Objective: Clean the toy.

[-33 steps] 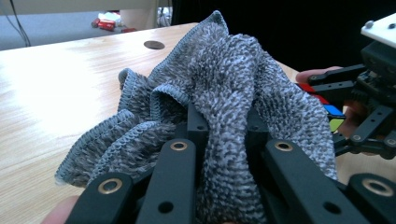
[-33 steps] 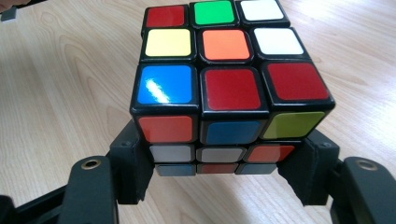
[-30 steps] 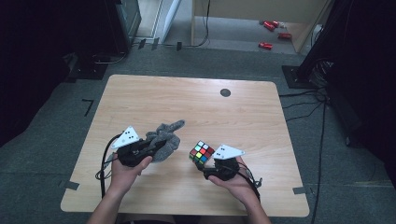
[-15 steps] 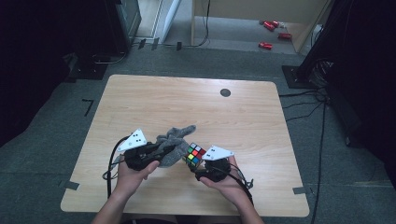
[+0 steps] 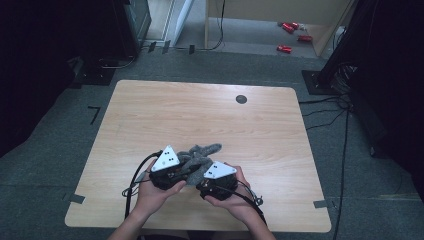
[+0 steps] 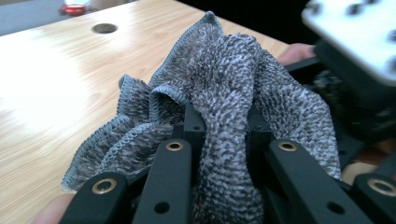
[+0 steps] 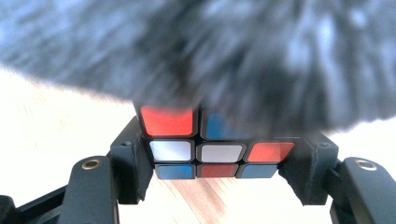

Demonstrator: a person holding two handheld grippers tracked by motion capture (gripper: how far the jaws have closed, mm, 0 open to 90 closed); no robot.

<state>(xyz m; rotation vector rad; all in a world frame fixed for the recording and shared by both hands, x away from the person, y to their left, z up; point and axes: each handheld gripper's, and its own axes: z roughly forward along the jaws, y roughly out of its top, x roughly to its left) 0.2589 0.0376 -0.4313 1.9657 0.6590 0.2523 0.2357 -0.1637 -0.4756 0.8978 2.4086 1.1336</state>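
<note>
1. High view: the left gripper (image 5: pixel 186 169) and the right gripper (image 5: pixel 202 182) sit close together near the table's (image 5: pixel 150 120) front edge, each in a hand, with their tips almost meeting.
2. A grey cloth (image 5: pixel 199 152) lies bunched just ahead of both grippers, and part of it drapes between them.
3. Left gripper view: the left gripper (image 6: pixel 227 122) has its jaws pressed together on a thick fold of the cloth (image 6: pixel 233 79).
4. The fold rises straight up from between those jaws, and the rest of the cloth spills to either side of them, with hemmed edges curling at the jaws' left.
5. Beyond the cloth, at this gripper's right, the other gripper's grey plate and dark body stand very near.
6. Right gripper view: the right gripper (image 7: pixel 219 158) pinches a cube (image 7: pixel 205 149) between its two pads, which press on the cube's left and right sides.
7. The cube sits squarely between the jaws, and red, white and blue stickers face the camera.
8. The cloth (image 7: pixel 233 56), blurred, hangs right above the cube and touches its top, covering its upper part.
9. Pale table wood shows under the cube and at the jaws' left.
</note>
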